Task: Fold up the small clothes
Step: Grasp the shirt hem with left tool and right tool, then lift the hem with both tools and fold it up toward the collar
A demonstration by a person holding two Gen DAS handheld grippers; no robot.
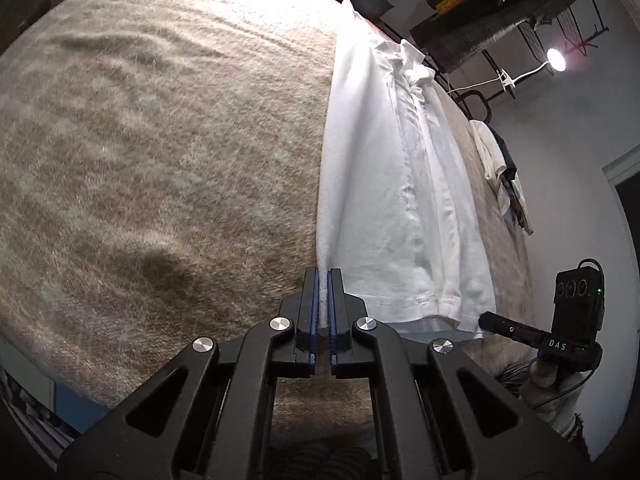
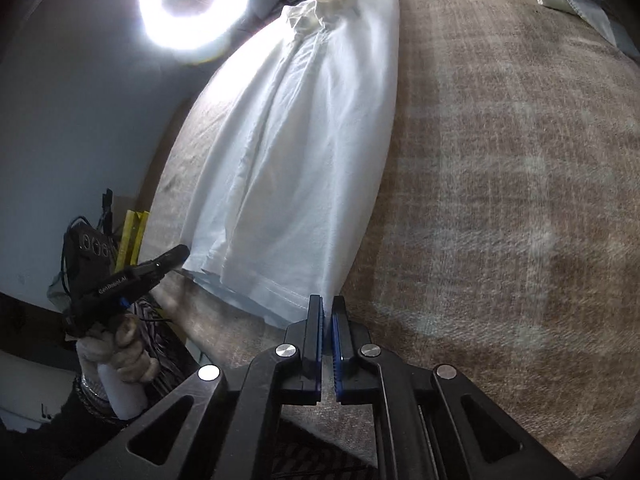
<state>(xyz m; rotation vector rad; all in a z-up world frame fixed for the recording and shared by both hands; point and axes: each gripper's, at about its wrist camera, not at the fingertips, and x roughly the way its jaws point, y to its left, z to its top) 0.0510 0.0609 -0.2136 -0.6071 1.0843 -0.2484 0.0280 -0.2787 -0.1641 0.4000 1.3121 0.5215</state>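
Both grippers (image 1: 323, 276) (image 2: 328, 304) down-tilted (clamping shirt (image 1: 384, 184) hem)

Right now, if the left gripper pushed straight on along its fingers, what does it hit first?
The left gripper is already shut on the white shirt hem corner; going on, it would likely press that fabric into the brown blanket.

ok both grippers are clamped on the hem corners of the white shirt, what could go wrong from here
The left gripper and right gripper each pinch only a thin corner of the white cotton collared shirt, so fabric may slip out when lifted. The fuzzy beige blanket could drag on the cloth and bunch the side folds. Uneven lifting might skew the crease.
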